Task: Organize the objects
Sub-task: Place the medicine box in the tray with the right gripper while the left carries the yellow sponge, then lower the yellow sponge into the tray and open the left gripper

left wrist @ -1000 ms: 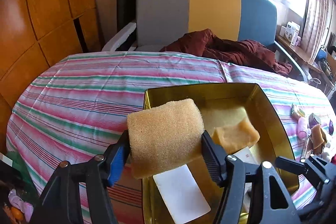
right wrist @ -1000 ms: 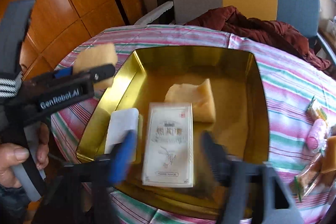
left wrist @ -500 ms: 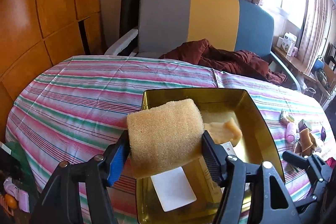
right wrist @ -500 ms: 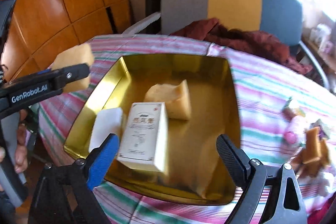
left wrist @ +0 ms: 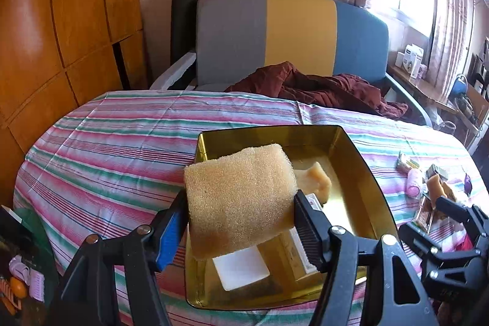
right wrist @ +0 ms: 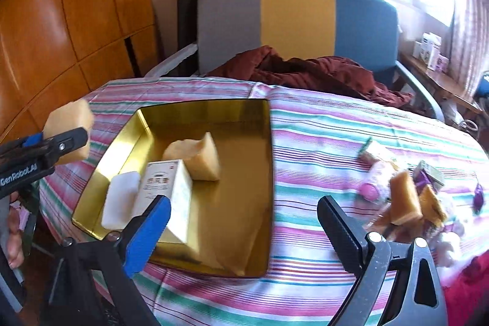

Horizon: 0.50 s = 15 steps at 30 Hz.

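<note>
Left gripper (left wrist: 241, 222) angled down, clamped on sponge (left wrist: 240, 197) above gold tray's (right wrist: 270, 173) near-left corner. Right gripper (right wrist: 241, 222) wide apart, empty; only its cam shows snack pile (right wrist: 406, 197) to its right.

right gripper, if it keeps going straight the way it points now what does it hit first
Probably the striped tablecloth just right of the gold tray. The open right gripper holds nothing; depth is hard to judge.
</note>
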{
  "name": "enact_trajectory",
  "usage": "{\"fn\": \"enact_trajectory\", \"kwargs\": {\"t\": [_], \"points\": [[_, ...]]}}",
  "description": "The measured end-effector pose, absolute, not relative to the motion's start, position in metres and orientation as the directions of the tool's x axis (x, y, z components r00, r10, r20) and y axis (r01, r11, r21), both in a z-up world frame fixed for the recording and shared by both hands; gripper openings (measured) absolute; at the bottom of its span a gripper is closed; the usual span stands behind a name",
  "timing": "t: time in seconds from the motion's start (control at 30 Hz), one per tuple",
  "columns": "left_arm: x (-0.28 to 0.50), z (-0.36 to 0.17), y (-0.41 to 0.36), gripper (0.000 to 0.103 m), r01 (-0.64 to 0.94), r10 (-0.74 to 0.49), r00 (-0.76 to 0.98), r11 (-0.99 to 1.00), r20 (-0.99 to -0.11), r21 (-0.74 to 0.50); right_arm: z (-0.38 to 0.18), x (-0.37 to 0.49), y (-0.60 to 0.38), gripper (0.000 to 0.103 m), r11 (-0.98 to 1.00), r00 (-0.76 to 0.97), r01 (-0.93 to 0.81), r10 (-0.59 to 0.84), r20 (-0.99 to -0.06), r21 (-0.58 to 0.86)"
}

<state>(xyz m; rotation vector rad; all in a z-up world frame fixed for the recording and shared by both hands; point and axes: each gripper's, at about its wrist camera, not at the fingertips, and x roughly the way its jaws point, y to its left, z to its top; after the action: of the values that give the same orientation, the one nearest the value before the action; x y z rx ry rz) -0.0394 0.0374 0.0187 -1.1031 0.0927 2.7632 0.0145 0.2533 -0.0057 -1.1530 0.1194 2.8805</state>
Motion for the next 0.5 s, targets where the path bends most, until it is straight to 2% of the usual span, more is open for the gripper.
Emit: {"fn": "enact_trajectory", "kwargs": {"t": [0.5], "points": [[-0.022, 0.028, 0.078, 0.067, -0.261, 0.163, -0.734, -0.964, -0.660, 0.053, 0.011, 0.049, 0.326, 0.098, -0.969, -0.749, -0.247, 0.173, -0.640, 0.028]]}}
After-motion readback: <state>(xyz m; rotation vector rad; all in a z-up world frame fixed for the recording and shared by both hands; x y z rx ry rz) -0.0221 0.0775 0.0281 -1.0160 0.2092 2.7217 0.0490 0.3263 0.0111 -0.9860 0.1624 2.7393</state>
